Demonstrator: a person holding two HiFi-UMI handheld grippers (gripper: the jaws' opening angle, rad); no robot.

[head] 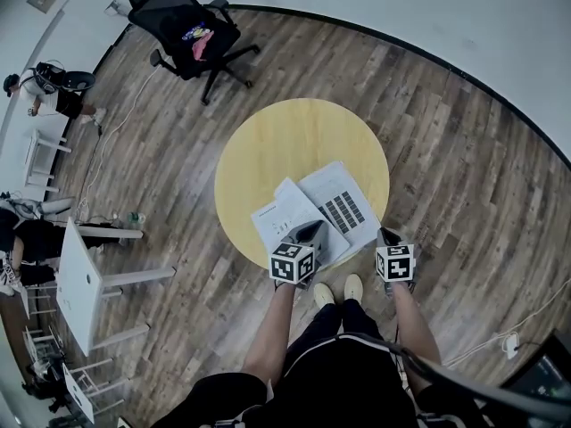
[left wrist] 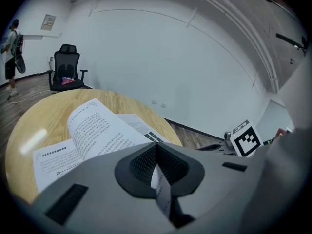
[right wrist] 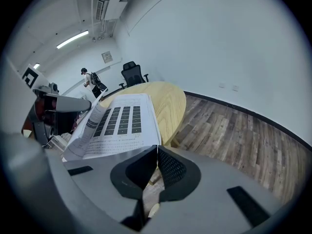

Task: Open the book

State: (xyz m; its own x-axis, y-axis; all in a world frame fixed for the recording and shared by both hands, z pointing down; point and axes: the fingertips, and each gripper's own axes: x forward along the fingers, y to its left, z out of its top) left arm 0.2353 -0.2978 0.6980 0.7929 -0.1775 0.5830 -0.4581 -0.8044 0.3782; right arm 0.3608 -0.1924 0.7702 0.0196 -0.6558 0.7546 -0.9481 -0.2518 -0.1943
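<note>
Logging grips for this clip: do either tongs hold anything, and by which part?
The left tongs pinch a page of the open book by its near edge. The right tongs are shut on nothing.

SURFACES AND MATERIALS

Book (head: 317,210): matt white paper, printed in black; pages smooth.
Table (head: 268,141): pale yellow wood-grain top, smooth, with a faint sheen near its left edge.
Floor (head: 464,168): grey-brown wood planks, visible grain, low gloss.
Left gripper (left wrist: 156,152) and right gripper (right wrist: 157,152): smooth matt grey plastic shells; pads (right wrist: 171,167) dark and finely ribbed.
Marker cubes (head: 293,263): matt black-and-white faces.
Chair (head: 183,25): black, matt upholstery.
Wall (left wrist: 161,57): smooth matt white.
</note>
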